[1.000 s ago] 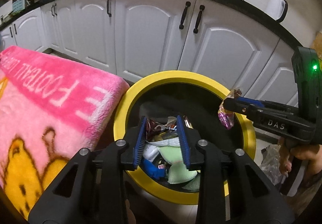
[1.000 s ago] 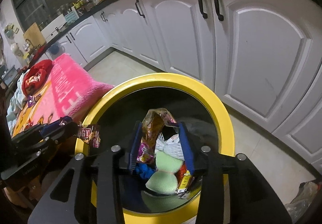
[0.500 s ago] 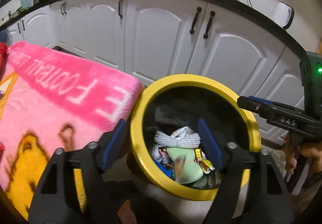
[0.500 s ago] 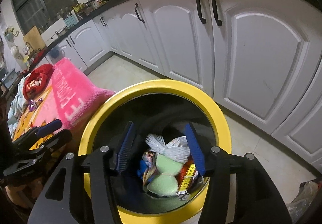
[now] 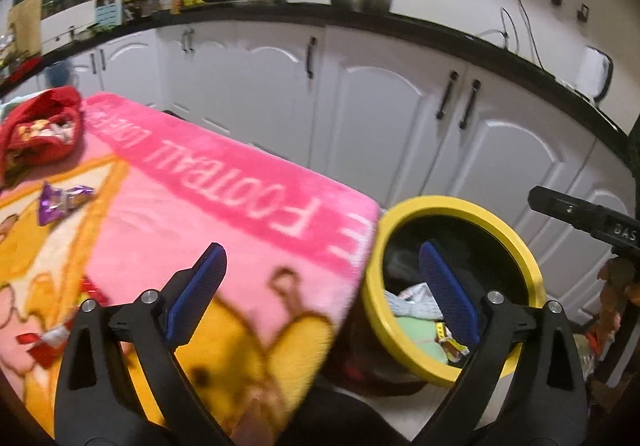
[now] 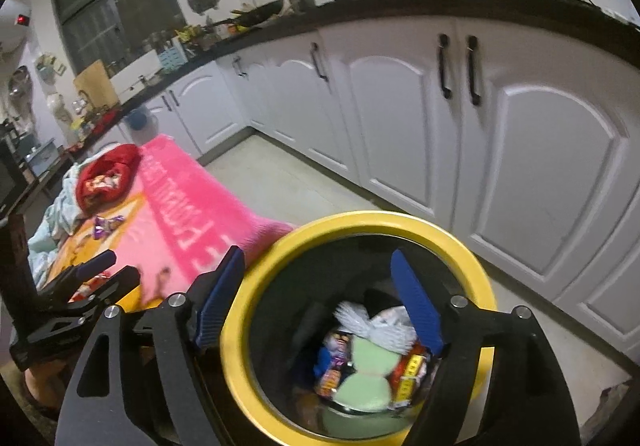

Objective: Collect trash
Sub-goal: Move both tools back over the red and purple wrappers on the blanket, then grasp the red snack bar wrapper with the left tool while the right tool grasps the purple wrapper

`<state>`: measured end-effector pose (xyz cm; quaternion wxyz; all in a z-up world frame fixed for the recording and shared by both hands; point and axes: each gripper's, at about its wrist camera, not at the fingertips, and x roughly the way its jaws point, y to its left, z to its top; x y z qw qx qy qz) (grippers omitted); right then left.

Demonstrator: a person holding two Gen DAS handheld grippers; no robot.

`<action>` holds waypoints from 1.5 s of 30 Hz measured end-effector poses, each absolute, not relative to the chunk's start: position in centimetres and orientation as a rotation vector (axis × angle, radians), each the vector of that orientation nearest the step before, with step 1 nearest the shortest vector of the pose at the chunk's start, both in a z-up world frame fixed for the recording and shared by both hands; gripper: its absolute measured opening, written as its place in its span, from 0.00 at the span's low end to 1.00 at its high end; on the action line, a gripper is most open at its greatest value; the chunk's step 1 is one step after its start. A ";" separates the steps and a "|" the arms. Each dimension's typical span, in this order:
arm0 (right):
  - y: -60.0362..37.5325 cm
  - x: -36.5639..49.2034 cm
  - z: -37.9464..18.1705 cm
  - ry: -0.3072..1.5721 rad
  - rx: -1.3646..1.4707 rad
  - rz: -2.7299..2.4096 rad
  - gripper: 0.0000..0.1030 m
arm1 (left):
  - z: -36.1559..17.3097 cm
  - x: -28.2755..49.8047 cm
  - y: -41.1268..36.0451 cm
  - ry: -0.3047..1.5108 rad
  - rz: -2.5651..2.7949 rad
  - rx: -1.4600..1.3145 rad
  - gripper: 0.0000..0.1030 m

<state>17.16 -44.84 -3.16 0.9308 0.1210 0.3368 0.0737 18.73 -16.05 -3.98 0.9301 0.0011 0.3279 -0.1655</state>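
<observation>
while both grippers gape wide and empty, the right gripper (image 6: 316, 302) frames the yellow bin (image 6: 476, 278) at lower centre; the left gripper (image 5: 320, 290) straddles the pink blanket (image 5: 224, 213) edge.

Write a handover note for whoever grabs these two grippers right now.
Left gripper: open, empty, over the pink blanket edge.
Right gripper: open, empty, above the yellow-rimmed bin.
Done: wrappers and other trash lie in the bin.
Left: a purple wrapper and a red-and-white wrapper lie on the blanket. The red pouch at the far end may need checking.
</observation>
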 end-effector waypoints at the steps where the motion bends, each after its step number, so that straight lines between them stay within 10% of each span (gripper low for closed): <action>1: -44.3 17.2 -2.9 0.687 0.244 0.160 0.71 | -3.8 18.7 -15.4 0.665 -0.327 -0.003 0.86; 35: -22.6 22.9 0.8 0.663 -0.024 0.530 0.79 | -4.2 16.2 2.8 0.713 -0.121 -0.058 0.89; 45: -14.5 28.5 -1.0 0.735 -0.150 0.685 0.79 | -7.4 17.9 3.8 0.825 -0.238 -0.085 0.63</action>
